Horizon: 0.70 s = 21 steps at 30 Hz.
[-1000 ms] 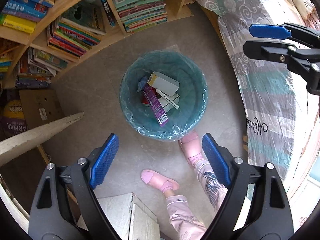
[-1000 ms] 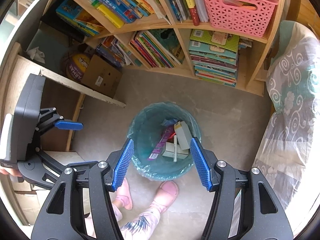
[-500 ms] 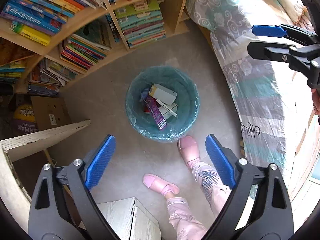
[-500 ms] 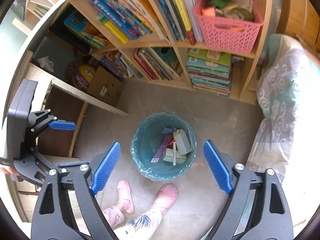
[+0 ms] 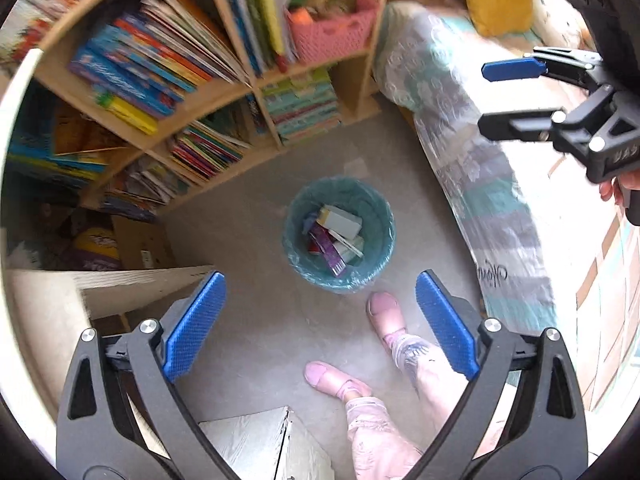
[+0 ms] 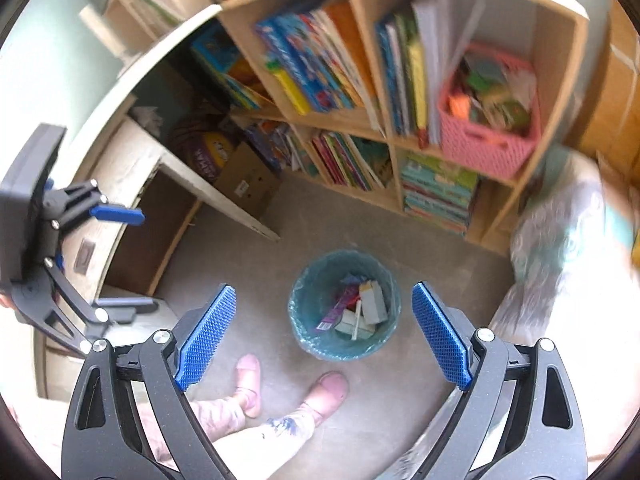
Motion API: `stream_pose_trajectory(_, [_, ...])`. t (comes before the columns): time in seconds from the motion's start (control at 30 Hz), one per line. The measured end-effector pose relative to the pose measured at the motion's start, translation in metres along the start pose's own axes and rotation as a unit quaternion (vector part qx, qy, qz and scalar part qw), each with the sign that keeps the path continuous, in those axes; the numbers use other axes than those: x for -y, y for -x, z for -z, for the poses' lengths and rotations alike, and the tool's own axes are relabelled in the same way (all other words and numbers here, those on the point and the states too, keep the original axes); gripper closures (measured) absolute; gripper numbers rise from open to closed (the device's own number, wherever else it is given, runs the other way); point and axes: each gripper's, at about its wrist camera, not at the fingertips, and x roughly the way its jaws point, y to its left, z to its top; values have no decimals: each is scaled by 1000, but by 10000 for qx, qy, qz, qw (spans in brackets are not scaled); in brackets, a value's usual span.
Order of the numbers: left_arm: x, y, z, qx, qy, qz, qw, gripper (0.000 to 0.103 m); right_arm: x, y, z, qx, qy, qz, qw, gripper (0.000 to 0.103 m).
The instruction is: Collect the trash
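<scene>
Left wrist view, trash bin point(image 5: 339, 236) between parted left tongs point(image 5: 320, 328), apart.

Bookshelf point(image 6: 384, 136), pink basket point(image 6: 486, 140), bed point(image 5: 492, 184)

Legible text is scarce; both views are blurred.

- Bedspread point(image 5: 496, 216), right of frame in the left wrist view: cursive dark lettering at its lower edge, upside down, not decipherable.
- Black gripper body, far right of the same view: raised letters, partly cut off, unreadable.
- Yellow-and-purple bag point(image 6: 208, 152), left of centre in the right wrist view: white capitals, apparently "ARMA", upside down.
- Cardboard box point(image 6: 250, 184) beside it: white label, print too small.
- Book spines: illegible.
</scene>
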Motion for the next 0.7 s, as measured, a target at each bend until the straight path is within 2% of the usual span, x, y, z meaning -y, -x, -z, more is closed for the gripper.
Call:
stream_pose_trajectory(0.13, [-8, 42, 3, 316, 22, -32, 9995, 10, -24, 22, -22, 152, 428, -206, 9988, 14])
stream_pose_trajectory(0.3, [-32, 90, 12, 640, 377, 63, 9972, 10, -59, 47, -54, 390, 1068, -273, 9931, 14])
stream_pose_trajectory(0.5, [-62, 140, 39, 986, 733, -664, 9902, 9, -106, 64, -97, 642, 1921, -453, 9782, 14])
stream_pose_trajectory(0.7, [-107, 187, 90, 1325, 1414, -1215, 9735, 7, -171, 63, -136, 793, 2736, -757, 9556, 14])
